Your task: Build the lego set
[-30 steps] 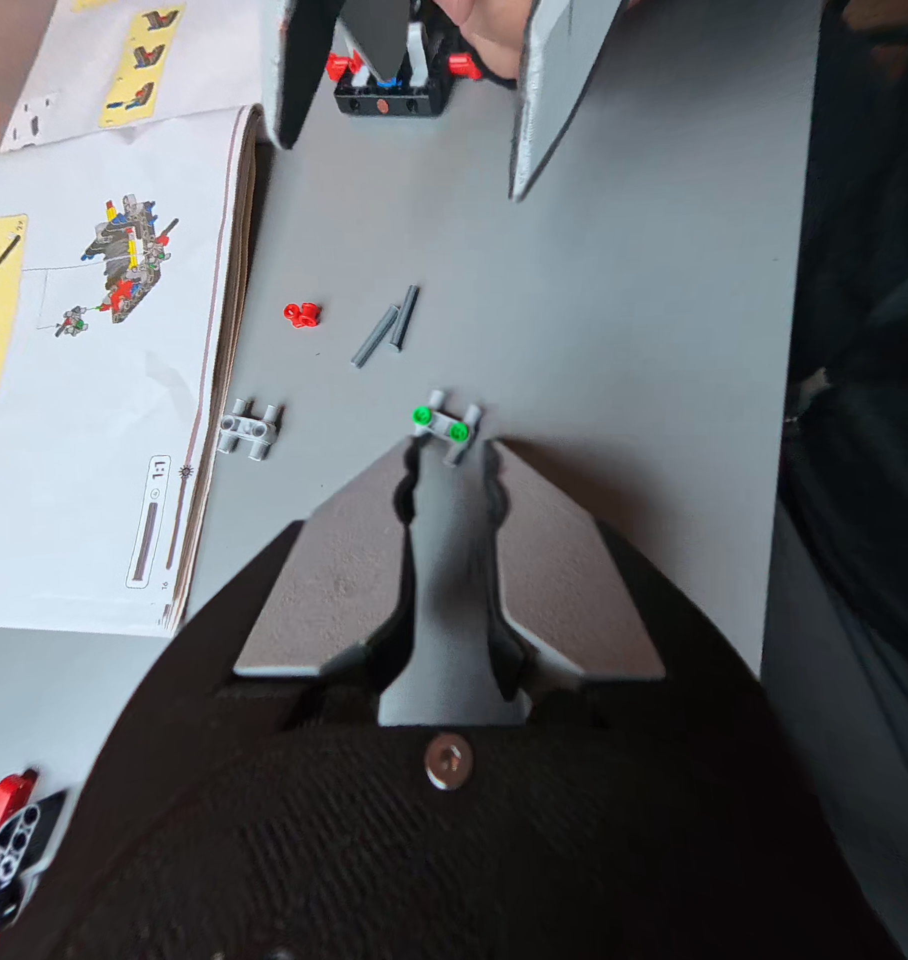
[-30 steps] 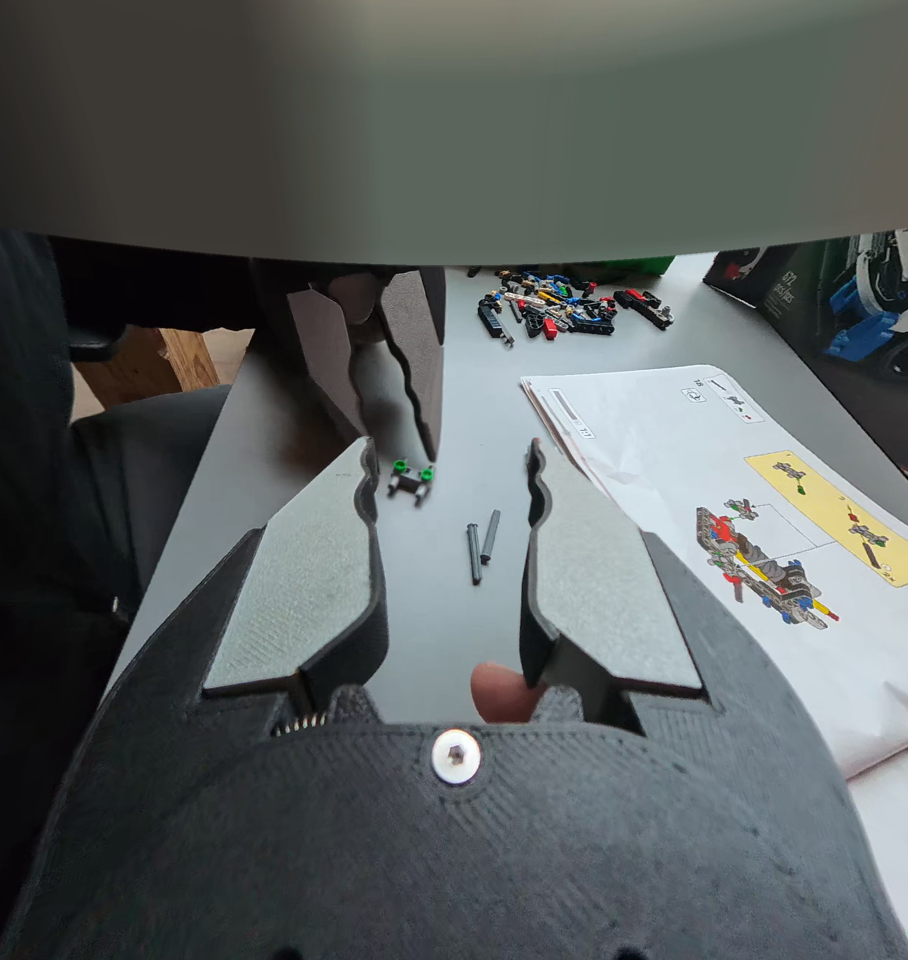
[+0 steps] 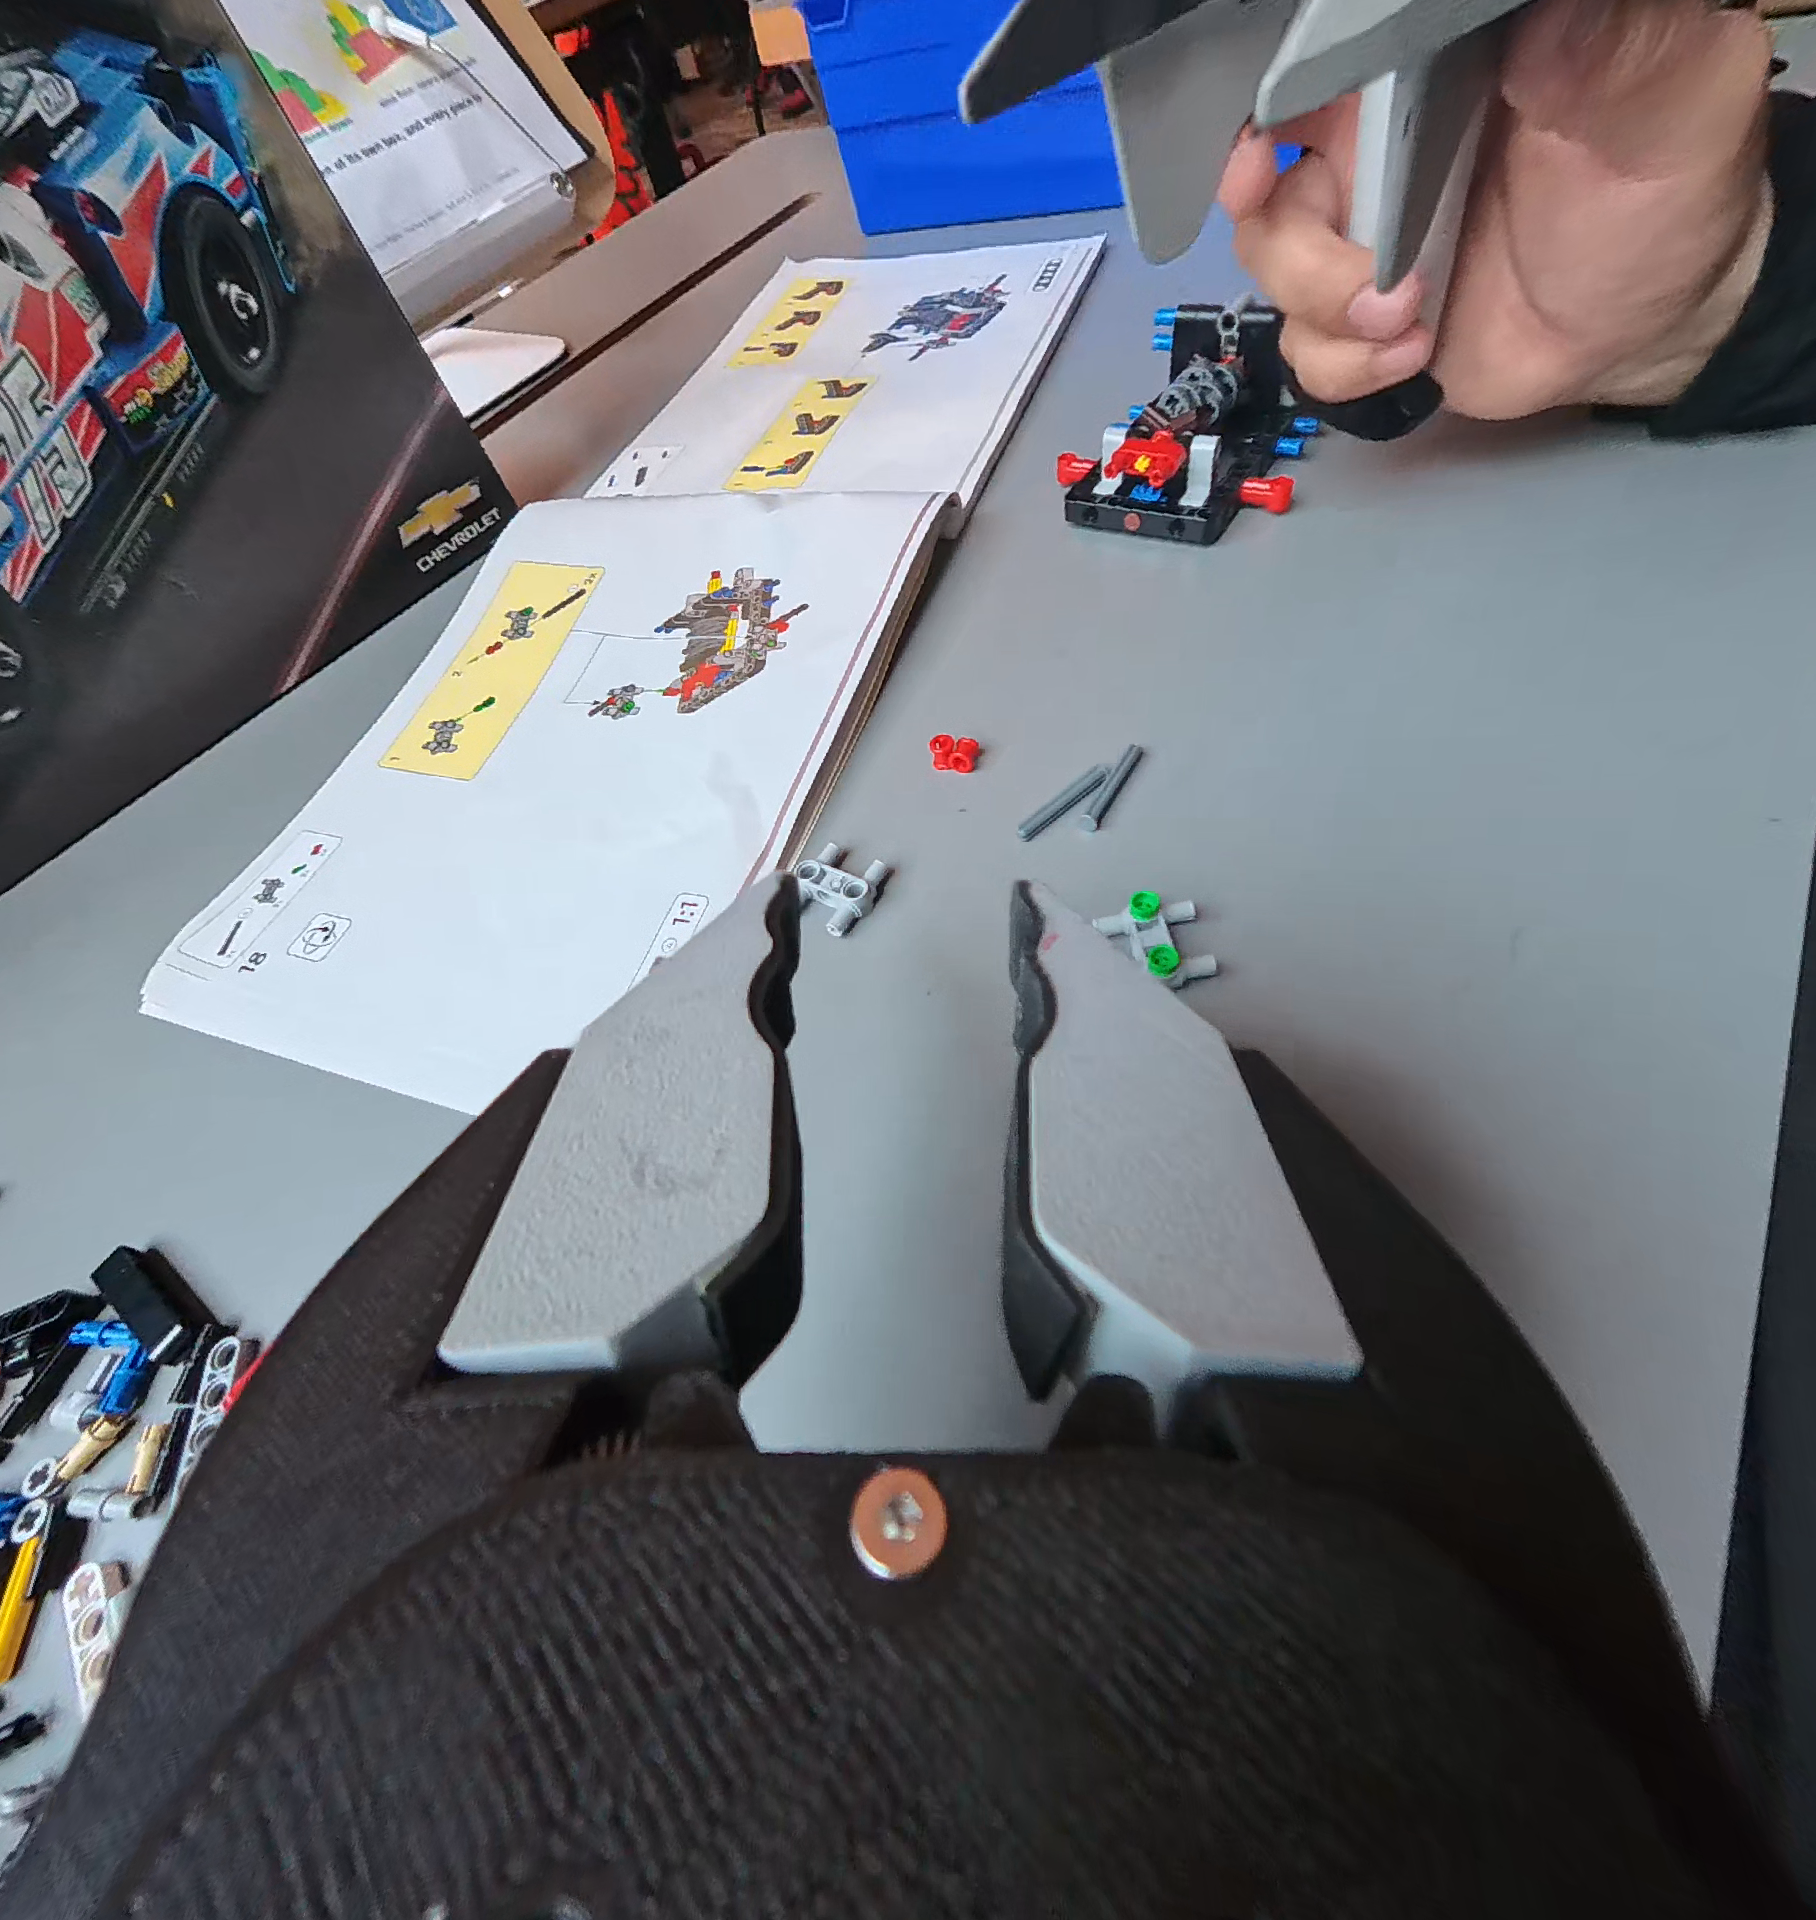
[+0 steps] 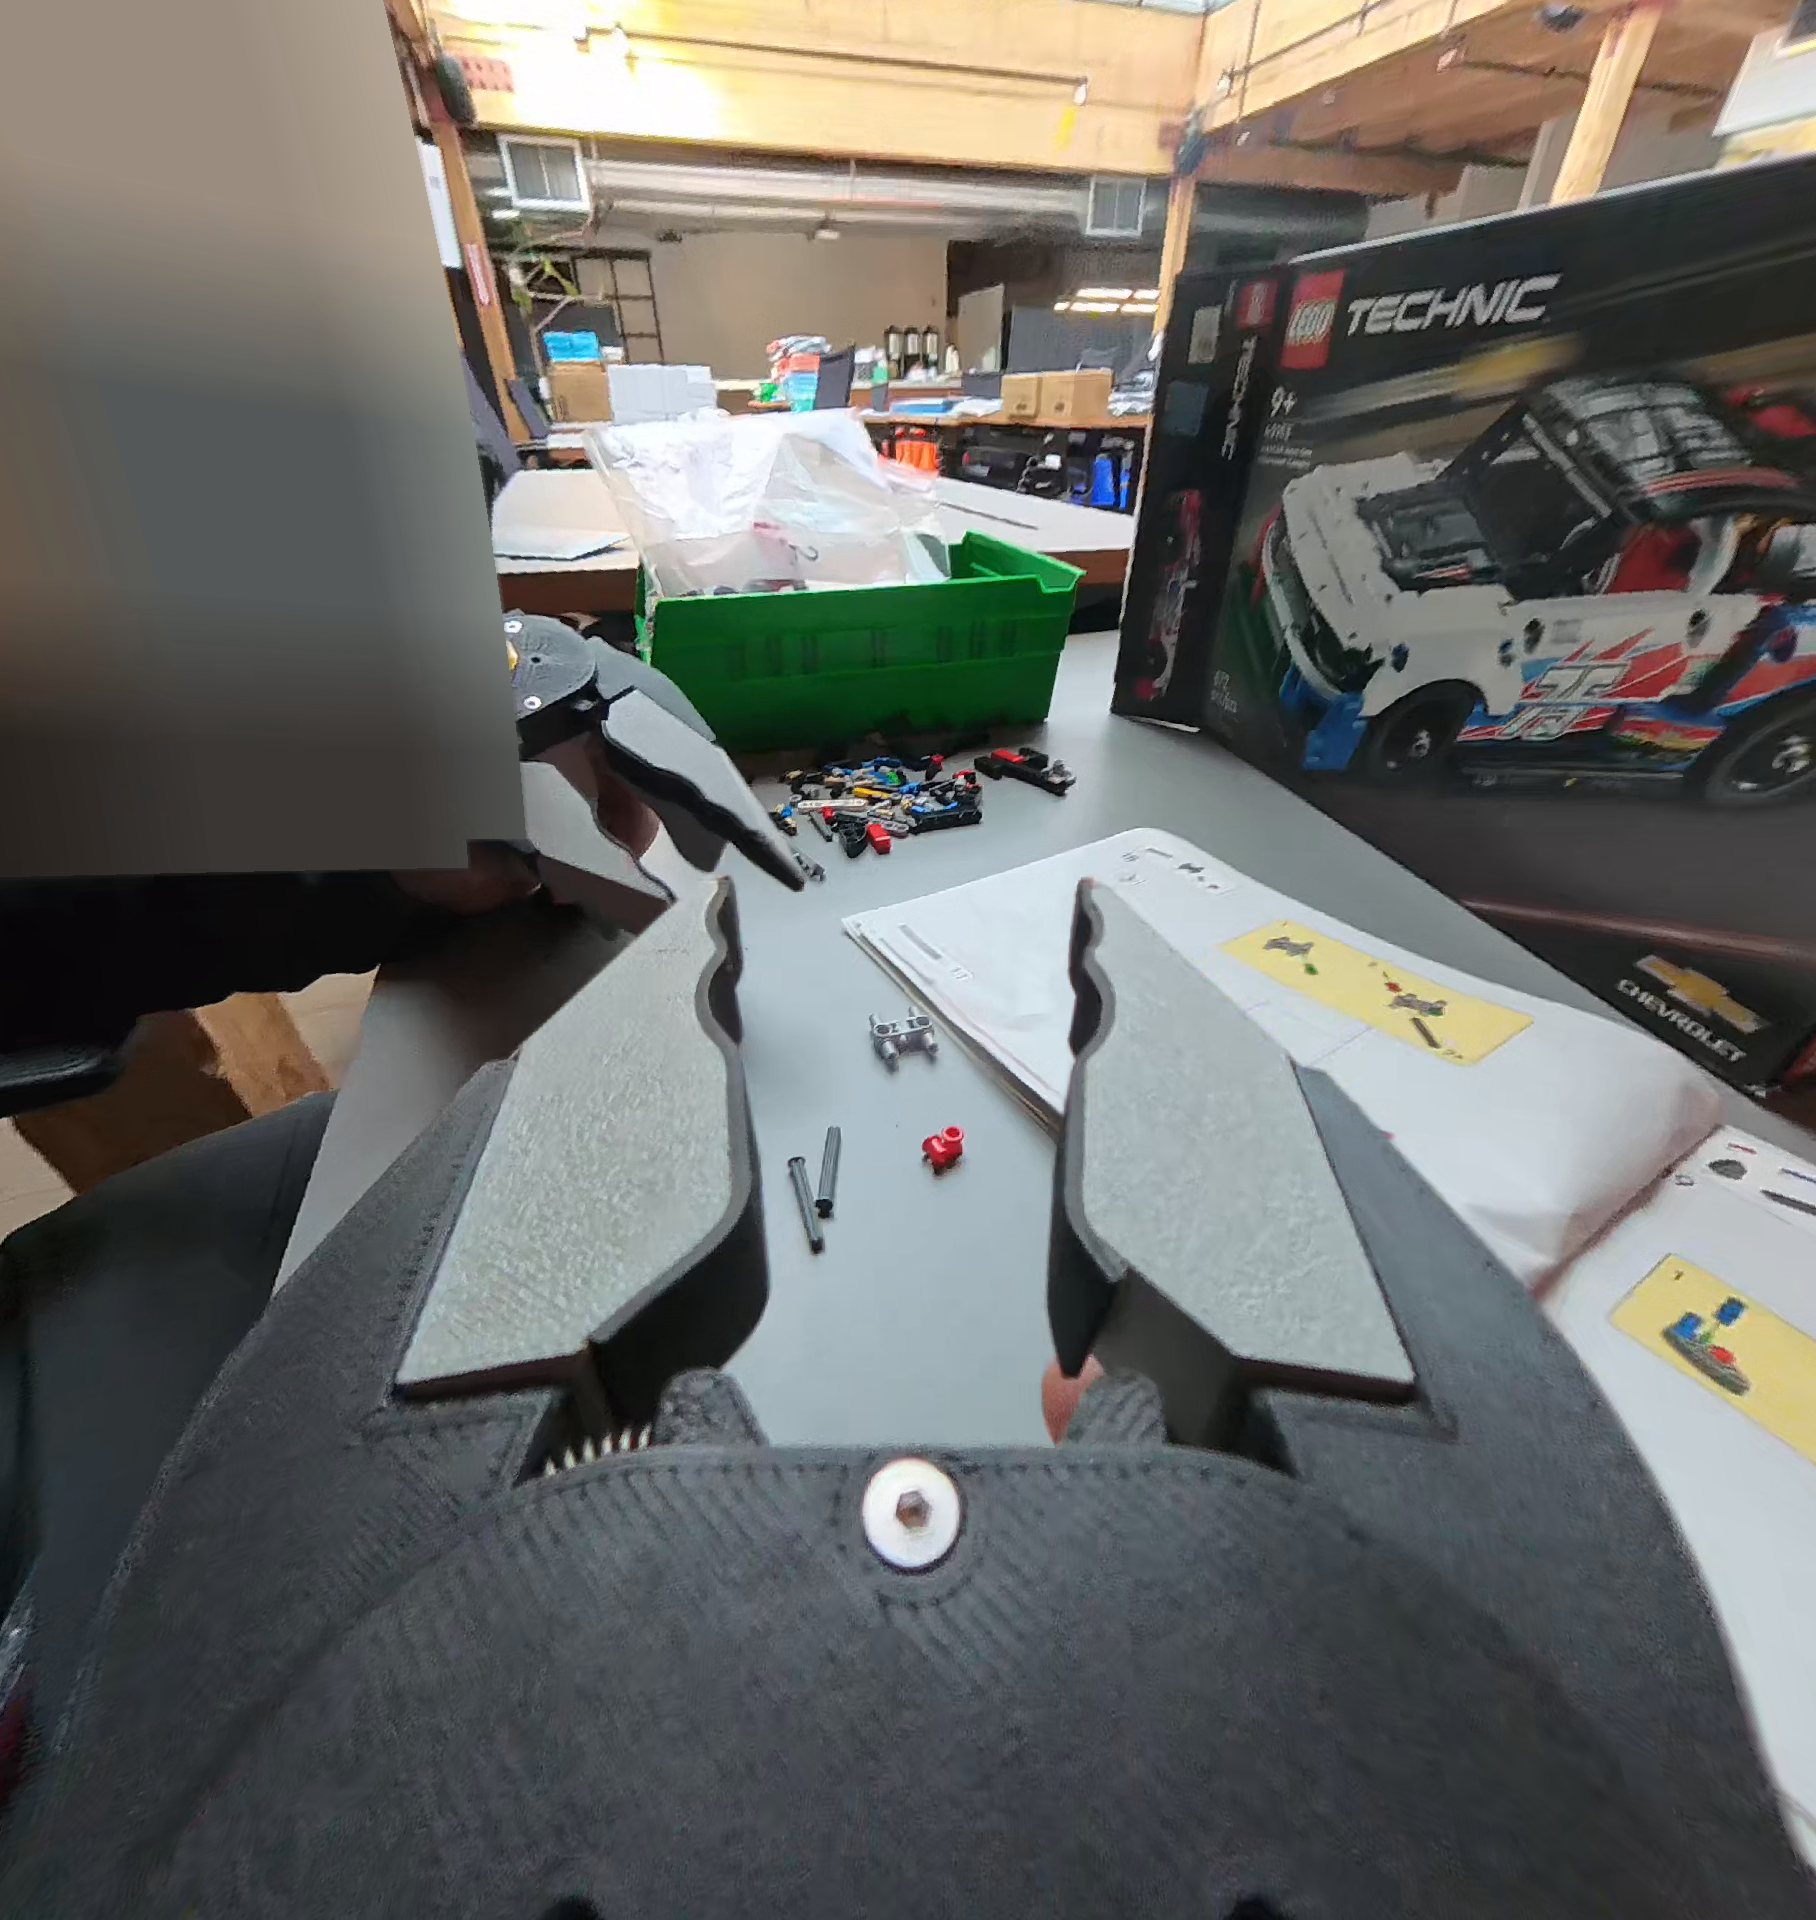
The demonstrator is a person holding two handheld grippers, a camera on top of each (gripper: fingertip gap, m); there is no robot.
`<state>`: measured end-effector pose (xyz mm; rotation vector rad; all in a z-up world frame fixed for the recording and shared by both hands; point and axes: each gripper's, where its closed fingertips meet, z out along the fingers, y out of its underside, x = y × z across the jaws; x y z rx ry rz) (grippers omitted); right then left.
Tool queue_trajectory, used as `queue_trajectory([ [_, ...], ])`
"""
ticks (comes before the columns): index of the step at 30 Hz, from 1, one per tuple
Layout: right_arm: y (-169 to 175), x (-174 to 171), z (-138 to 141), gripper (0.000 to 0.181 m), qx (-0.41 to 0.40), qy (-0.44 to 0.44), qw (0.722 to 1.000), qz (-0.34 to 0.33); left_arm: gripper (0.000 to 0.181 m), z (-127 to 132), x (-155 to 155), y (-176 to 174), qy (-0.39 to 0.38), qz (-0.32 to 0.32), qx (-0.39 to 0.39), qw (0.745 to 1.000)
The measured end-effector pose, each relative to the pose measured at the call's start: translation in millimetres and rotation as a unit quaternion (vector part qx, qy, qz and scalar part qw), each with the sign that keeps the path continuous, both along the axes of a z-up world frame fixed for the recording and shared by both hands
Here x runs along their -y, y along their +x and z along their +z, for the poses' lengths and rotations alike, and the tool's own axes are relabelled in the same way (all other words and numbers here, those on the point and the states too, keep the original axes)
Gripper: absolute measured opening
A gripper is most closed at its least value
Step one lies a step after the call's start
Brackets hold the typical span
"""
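Your left gripper is spread wide with nothing in it, hovering over the grey tabletop. Just off its tips at 11 o'clock sits a plain grey connector, and at 1 o'clock, right beside the right finger, the grey connector with two green pins. Further up at 12 you've got the two dark rods lying side by side and a little red piece. The half-built chassis is way up at 1 o'clock, next to your hand.

Your right gripper is also released and empty; the rods, the red piece and the plain connector show between its fingers. The open manual is at 2 o'clock, the loose parts pile at 12, in front of a green bin.
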<state>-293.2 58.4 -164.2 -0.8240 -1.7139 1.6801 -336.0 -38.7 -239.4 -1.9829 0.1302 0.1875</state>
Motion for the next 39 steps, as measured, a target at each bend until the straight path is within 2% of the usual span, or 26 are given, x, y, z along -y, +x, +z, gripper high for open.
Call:
queue_trajectory([
  [3, 1, 11, -9, 0.056, 0.023, 0.010, 0.999, 0.021, 0.036, 1, 0, -1, 0.004, 0.004, 0.002, 1.000],
  [6, 0, 20, -20, 0.060, 0.040, 0.035, 0.998, 0.032, 0.041, 2, -1, -3, 0.006, 0.012, -0.016, 1.000],
  [11, -9, 17, -40, 0.058, 0.077, 0.071, 0.994, 0.011, 0.038, -9, -4, -2, -0.029, 0.007, -0.031, 0.999],
  [16, -19, 10, -65, 0.033, 0.116, 0.132, 0.984, -0.028, 0.034, -8, -3, -2, -0.026, -0.003, 0.007, 1.000],
  [21, -30, 14, -95, 0.030, 0.188, 0.208, 0.958, -0.058, 0.045, -5, -3, -7, -0.015, 0.002, 0.039, 0.999],
  [29, -45, 18, -115, 0.018, 0.243, 0.233, 0.938, -0.087, 0.045, -9, -3, -7, -0.028, 0.012, 0.017, 0.999],
  [34, -53, 14, -111, 0.009, 0.254, 0.236, 0.933, -0.094, 0.049, -7, -2, -12, -0.022, 0.021, 0.038, 0.999],
  [39, -52, 10, -113, 0.009, 0.297, 0.234, 0.923, -0.073, 0.061, -10, -2, -15, -0.030, 0.024, 0.062, 0.997],
])
